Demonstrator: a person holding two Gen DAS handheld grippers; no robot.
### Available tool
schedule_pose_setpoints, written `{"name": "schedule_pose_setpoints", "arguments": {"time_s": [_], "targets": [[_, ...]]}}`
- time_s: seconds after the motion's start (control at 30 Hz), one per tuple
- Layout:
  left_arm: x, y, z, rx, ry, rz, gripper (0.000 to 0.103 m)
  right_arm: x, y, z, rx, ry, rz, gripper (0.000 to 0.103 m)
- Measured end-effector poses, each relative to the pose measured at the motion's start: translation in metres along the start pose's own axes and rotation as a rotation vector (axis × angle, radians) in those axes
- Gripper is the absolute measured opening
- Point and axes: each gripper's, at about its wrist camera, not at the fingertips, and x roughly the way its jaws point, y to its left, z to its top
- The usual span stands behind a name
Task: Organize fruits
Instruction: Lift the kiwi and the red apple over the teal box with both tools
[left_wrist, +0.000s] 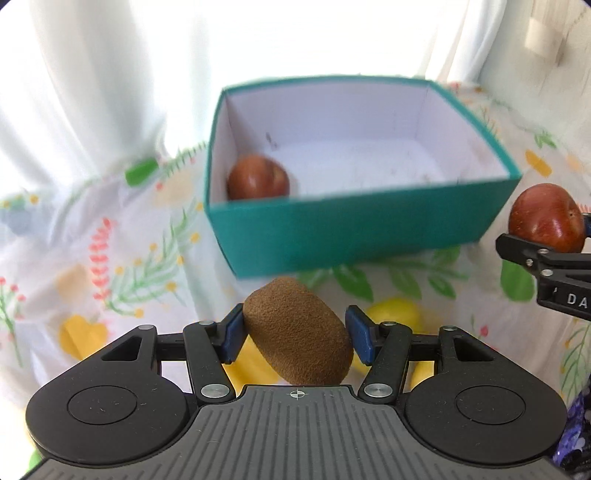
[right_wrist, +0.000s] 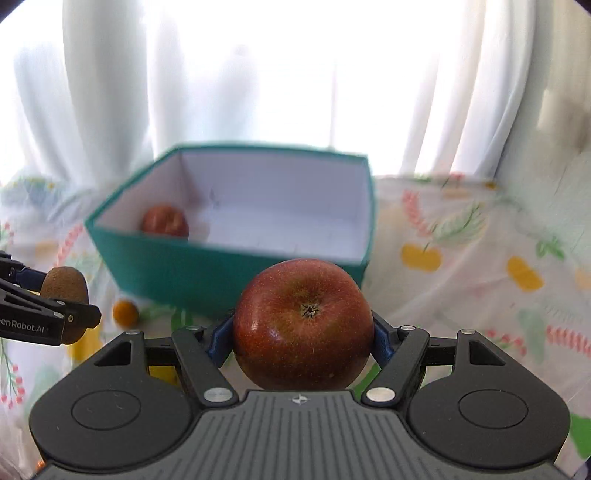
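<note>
Right up close on the left side, the left gripper (left_wrist: 297, 334) has its blue pads (left_wrist: 233, 334) pinched in on a fuzzy brown kiwi (left_wrist: 297, 332), jaws closed about halfway around it, the fruit sitting tilted between them and lifted clear of the cloth. Under it, a yellow lemon (left_wrist: 395, 312) peeks out from the floral tablecloth (left_wrist: 110, 277), just behind the right-hand pad.

Over on the other side, the right gripper (right_wrist: 303, 338) is spread wide and clamped on a big red apple (right_wrist: 303, 325), blossom end facing the camera, the blue pads only just showing at either flank. From the left wrist view that same apple shows at the far right edge, held up beside the box's near corner.

Look past the fruit in hand and there's a small orange fruit (right_wrist: 125, 312) lying on the cloth, just in front of the box's near wall, between the two grippers.

Then the teal box (left_wrist: 354, 229) itself, open-topped, white inside, standing on the cloth ahead of both grippers. One red apple in the box (left_wrist: 258, 178) rests in the near left corner, touching the wall. The rest of the floor shows white.

Off to the left, a small green object (left_wrist: 140, 172), too blurred to name. Behind everything, bright white curtains (right_wrist: 258, 74).
</note>
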Motion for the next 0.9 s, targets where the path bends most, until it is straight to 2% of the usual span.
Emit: {"name": "schedule_pose_setpoints", "arguments": {"time_s": [0.3,0.47,0.53,0.63,0.73,0.9], "targets": [[-0.049,-0.004,0.057,0.0,-0.141,0.04,0.062,-0.039,-0.021,0.057,0.037,-0.176,-0.017,0.072],[-0.069,0.002,0.09,-0.003,-0.2,0.099,0.062,-0.059,-0.021,0.09,0.04,-0.272,-0.012,0.072],[-0.076,0.005,0.101,-0.02,-0.225,0.1,0.062,-0.064,-0.019,0.097,0.034,-0.306,-0.009,0.072],[-0.08,0.007,0.108,-0.053,-0.247,0.09,0.062,-0.06,-0.014,0.095,0.044,-0.309,0.001,0.072],[-0.073,0.005,0.105,-0.062,-0.231,0.098,0.062,-0.048,-0.013,0.087,0.056,-0.273,0.039,0.072],[-0.051,0.001,0.103,-0.064,-0.188,0.095,0.062,-0.032,-0.013,0.083,0.066,-0.239,0.035,0.072]]}}
